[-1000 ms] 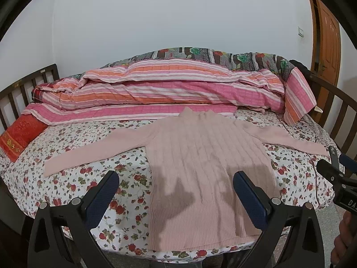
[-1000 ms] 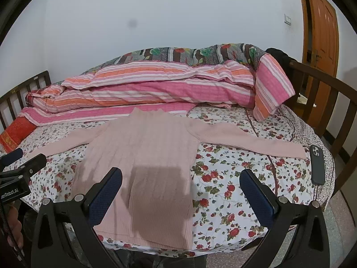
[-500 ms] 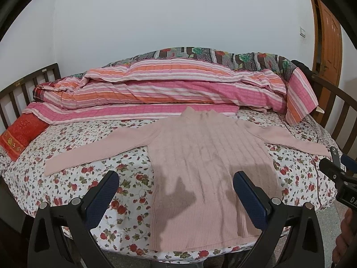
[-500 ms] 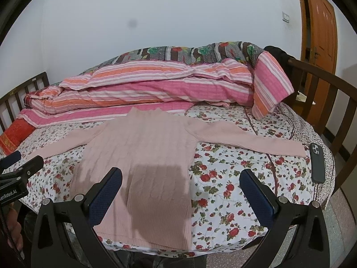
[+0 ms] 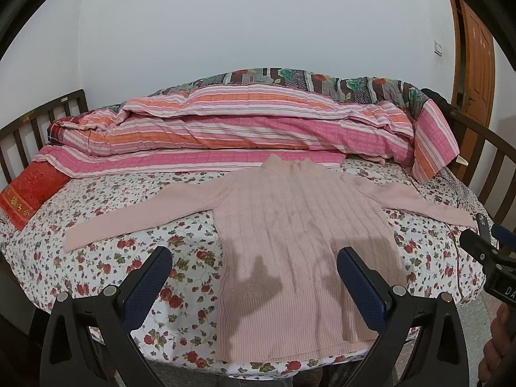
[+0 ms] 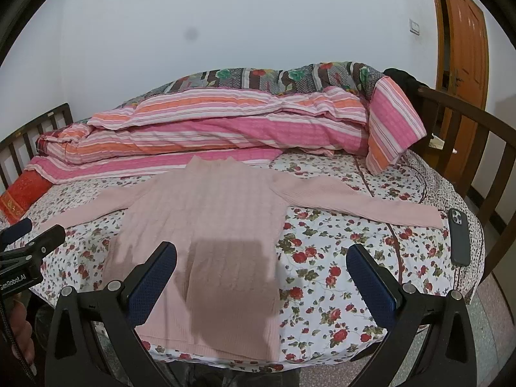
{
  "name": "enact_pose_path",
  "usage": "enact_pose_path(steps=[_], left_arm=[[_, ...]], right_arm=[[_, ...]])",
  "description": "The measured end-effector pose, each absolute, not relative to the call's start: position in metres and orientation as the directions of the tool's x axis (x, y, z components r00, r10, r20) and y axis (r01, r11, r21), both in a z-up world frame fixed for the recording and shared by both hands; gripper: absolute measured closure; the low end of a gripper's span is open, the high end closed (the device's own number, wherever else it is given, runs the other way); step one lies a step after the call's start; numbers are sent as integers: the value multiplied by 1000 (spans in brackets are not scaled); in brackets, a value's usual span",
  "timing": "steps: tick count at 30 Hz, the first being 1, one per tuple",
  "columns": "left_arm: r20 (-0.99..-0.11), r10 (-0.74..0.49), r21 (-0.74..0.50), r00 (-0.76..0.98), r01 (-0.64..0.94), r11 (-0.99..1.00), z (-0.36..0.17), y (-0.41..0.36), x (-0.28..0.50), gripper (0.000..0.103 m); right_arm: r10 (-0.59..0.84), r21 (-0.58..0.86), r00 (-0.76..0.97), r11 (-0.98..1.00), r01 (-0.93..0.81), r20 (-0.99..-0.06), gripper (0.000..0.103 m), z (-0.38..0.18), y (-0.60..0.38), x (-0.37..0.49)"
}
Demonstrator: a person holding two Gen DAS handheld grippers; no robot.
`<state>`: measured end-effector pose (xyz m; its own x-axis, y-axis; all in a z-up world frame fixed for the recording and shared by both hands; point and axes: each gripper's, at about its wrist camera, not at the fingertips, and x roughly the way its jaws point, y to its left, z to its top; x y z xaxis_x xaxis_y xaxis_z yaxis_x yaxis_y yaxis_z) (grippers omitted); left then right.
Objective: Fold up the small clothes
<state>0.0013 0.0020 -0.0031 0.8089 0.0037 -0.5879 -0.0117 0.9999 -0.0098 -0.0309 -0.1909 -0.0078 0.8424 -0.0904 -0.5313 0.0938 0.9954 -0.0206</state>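
A pale pink ribbed sweater (image 5: 300,235) (image 6: 209,225) lies flat on the floral bedsheet (image 5: 135,225), collar toward the far side, both sleeves spread out sideways. Its hem reaches the near edge of the bed. My left gripper (image 5: 254,277) hovers open above the hem, its blue pads wide apart and holding nothing. My right gripper (image 6: 262,274) is open too, over the sweater's lower right side and the sheet beside it. Each gripper shows at the edge of the other's view.
A rolled pink and orange striped quilt (image 5: 242,132) fills the far side of the bed. A red cushion (image 5: 29,193) lies at the left. A dark phone (image 6: 459,235) rests by the right sleeve cuff. Wooden rails (image 6: 467,148) bound both ends. An orange door (image 6: 464,58) stands at right.
Both views have drifted slightly back and up, so the sweater sits a little lower and fuller in frame. Both grippers stay open; the sweater has not moved.
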Motion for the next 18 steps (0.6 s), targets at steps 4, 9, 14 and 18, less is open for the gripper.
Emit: enact_pose_path(steps=[4, 9, 14, 18], left_arm=[[-587, 3, -12, 809, -12, 1000, -3, 2, 1, 0], [-587, 4, -11, 810, -13, 1000, -3, 2, 1, 0], [-587, 2, -15, 809, -13, 1000, -3, 3, 1, 0], [-588, 2, -15, 809, -13, 1000, -3, 3, 1, 0]], right_arm=[[-90, -19, 842, 995, 94, -531, 0, -8, -191, -31], [-90, -21, 843, 995, 93, -530, 0, -8, -191, -31], [-91, -21, 843, 995, 94, -530, 0, -8, -191, -31], [-92, -22, 843, 995, 94, -530, 0, -8, -191, -31]])
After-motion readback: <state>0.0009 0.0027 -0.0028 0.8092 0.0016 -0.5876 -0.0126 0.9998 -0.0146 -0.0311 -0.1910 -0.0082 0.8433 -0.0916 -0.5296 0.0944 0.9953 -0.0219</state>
